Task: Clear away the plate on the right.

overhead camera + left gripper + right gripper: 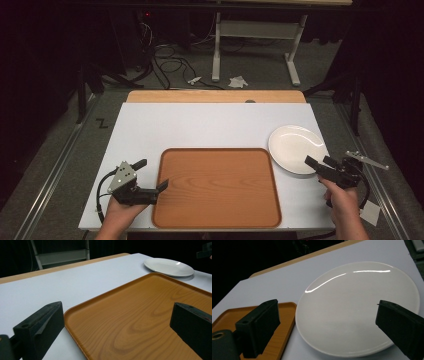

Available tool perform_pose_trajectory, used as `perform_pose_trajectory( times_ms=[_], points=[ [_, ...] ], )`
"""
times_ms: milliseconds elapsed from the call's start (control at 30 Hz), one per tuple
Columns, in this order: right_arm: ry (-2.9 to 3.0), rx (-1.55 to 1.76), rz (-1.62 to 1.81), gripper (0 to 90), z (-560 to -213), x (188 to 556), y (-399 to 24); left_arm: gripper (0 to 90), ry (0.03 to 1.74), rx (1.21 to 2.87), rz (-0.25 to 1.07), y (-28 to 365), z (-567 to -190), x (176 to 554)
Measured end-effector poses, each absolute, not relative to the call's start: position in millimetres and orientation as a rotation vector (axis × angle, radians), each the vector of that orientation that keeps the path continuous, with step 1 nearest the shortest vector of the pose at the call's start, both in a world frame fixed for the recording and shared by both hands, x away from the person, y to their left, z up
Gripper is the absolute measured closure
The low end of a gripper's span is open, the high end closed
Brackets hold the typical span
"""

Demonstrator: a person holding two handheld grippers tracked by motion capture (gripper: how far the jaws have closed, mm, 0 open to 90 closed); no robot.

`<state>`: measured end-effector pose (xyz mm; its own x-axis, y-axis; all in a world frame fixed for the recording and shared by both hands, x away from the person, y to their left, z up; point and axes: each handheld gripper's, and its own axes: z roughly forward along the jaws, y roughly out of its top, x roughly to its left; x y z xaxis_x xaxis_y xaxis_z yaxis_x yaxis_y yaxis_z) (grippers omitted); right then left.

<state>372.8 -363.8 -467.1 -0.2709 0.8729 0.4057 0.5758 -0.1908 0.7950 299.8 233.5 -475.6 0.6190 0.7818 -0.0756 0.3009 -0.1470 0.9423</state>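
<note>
A wooden tray (217, 187) lies empty at the near middle of the white bench (200, 125), with a white plate (295, 147) just beside its far right corner. The left gripper (152, 175) sits at the tray's left edge, its 2 fingers spread wide across the rim, grasping nothing. The right gripper (320, 162) hovers at the plate's near right edge, fingers likewise released.

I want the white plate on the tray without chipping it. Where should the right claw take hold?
Pinch the near rim of the white plate, coming in low from the person's side with the right claw. The plate lies flat and shallow, so only its thin edge offers a hold.
</note>
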Motion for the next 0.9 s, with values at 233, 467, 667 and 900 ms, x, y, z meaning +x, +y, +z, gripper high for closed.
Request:
perform_pose_trajectory(
  times_ms=[233, 467, 667, 900],
  points=[
    [1.748, 1.769, 1.523, 10.0, -472, 370, -372, 0.1, 0.888, 1.724, 0.531, 233, -476, 300],
    [1.733, 1.877, 1.598, 10.9, -480, 369, -377, 0.1, 0.887, 1.723, 0.532, 234, -475, 300],
    [1.725, 1.923, 1.620, 11.0, -482, 368, -380, 0.1, 0.886, 1.723, 0.527, 234, -475, 300],
    [1.680, 2.019, 1.664, 10.8, -487, 367, -386, 0.1, 0.886, 1.722, 0.524, 233, -475, 299]
  ],
)
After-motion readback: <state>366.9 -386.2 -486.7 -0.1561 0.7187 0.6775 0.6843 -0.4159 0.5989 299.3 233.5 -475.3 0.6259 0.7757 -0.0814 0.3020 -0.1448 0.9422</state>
